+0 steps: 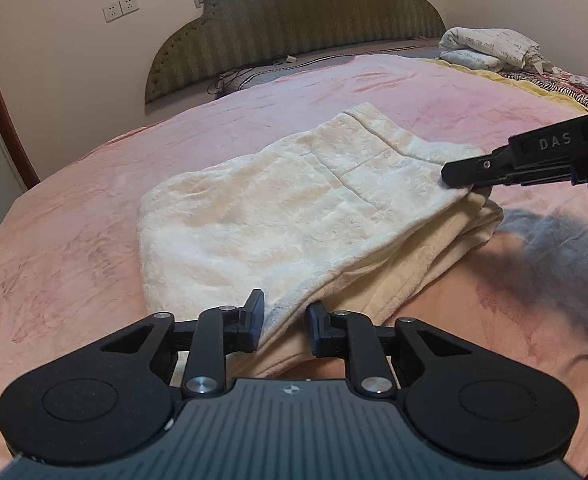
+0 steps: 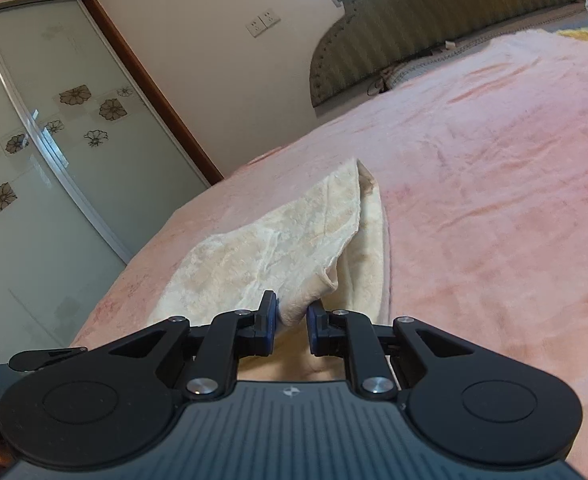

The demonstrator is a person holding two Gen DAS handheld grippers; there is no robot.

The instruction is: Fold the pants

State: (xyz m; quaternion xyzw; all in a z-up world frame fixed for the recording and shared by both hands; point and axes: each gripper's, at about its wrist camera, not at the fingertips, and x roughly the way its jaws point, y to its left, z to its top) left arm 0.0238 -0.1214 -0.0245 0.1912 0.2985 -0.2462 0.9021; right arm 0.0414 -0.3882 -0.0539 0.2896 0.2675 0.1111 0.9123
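On pink bedspread (image 1: 74, 220), cream fleece pants (image 1: 278, 220) lie folded, long axis toward headboard (image 1: 294, 20). Left gripper (image 1: 285, 322) clamps near-edge layer; right gripper (image 2: 292, 318) pinches opposite corner.

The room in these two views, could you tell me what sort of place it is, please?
Most likely a home bedroom: the pants lie on a bed with a pink blanket, an upholstered headboard stands against the wall, and a sliding wardrobe door stands beside it.

Left tool (image 1: 286, 322) and right tool (image 2: 292, 322): matte black linkages, silver pivot screws, blue-edged pads, ribbed grey base; "DAS" lettering on the right tool's side
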